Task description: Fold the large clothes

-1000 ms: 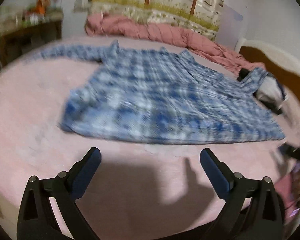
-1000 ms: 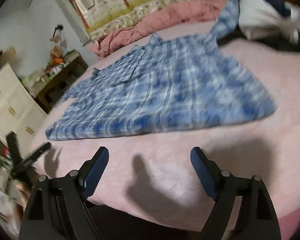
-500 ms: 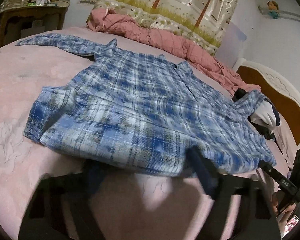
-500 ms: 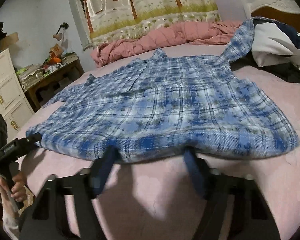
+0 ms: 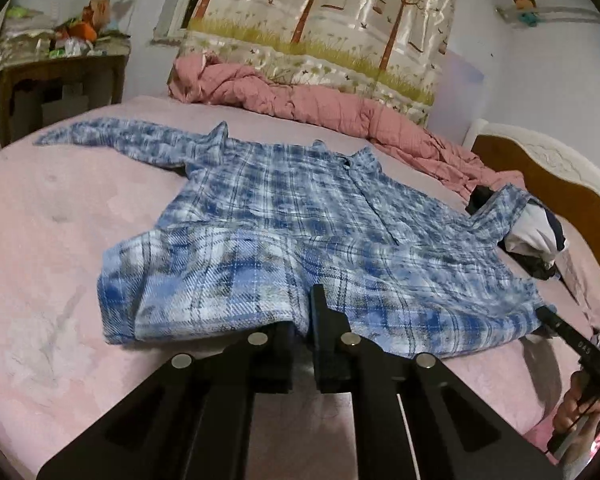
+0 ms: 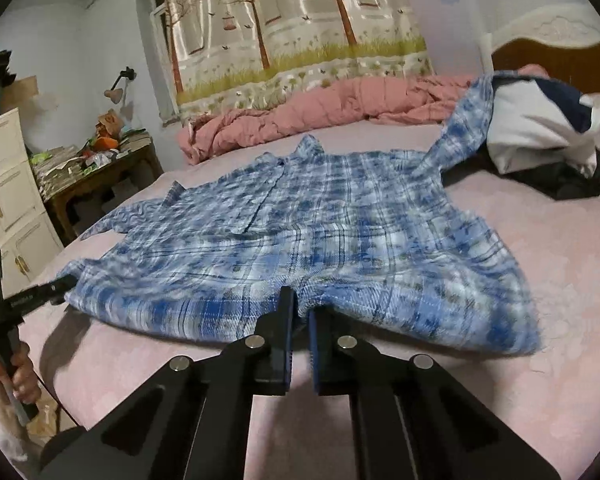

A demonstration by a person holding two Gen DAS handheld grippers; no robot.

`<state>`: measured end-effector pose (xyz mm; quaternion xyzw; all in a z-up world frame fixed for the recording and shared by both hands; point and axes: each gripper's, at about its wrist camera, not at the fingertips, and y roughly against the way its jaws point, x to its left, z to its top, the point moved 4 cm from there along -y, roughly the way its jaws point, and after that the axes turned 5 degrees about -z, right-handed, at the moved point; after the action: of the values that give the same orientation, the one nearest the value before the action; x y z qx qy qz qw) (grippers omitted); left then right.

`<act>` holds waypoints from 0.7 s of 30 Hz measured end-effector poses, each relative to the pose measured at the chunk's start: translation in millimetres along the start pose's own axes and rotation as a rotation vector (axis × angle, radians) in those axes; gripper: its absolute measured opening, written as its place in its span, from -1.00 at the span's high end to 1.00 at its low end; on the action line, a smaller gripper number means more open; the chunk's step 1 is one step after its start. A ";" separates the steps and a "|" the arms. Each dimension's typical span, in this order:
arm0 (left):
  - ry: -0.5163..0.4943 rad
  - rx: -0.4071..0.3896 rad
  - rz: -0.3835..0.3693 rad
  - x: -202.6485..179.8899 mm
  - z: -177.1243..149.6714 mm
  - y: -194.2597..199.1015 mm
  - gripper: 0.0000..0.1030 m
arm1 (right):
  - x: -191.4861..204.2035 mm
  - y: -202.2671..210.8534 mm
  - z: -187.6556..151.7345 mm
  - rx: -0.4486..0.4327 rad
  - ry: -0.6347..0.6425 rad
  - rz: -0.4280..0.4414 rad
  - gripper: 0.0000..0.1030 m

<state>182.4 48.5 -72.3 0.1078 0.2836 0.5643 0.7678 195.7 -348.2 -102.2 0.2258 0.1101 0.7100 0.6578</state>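
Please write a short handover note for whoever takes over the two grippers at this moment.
Left gripper: jaws have just closed, shut on the hem of the plaid shirt.
Right gripper: jaws have just closed, also shut on the hem.
Shirt lies spread on the pink bed, collar toward the rumpled quilt; one sleeve drapes over the clothes pile.
Done: both hem grips.
Left: every fold, probably hem toward collar first.

You have a blue-and-white plaid shirt (image 5: 300, 216) on a pale pink bedsheet (image 5: 52, 216), a salmon-pink quilt (image 5: 320, 108) behind, and black grippers.
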 end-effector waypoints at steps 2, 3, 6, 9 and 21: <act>-0.028 0.002 0.019 -4.5 7.4 -2.4 0.88 | 3.6 2.6 6.8 -0.029 0.037 -0.024 0.89; -0.039 0.003 0.031 -6.6 13.8 -4.9 0.88 | 6.2 0.9 11.9 -0.036 0.054 -0.038 0.89; -0.081 -0.012 0.076 -13.9 42.9 -20.0 0.82 | 11.0 -12.2 39.7 -0.064 0.075 -0.067 0.89; -0.125 0.047 0.171 -12.6 76.5 -65.4 0.80 | 8.4 -43.8 74.6 -0.042 0.055 -0.094 0.89; -0.102 0.149 0.250 19.4 120.7 -185.6 0.83 | 6.7 -187.9 136.1 0.112 0.028 -0.152 0.89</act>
<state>403.0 22.1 -70.0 0.2275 0.2696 0.6267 0.6949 425.0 -340.0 -67.3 0.2432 0.1756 0.6541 0.6944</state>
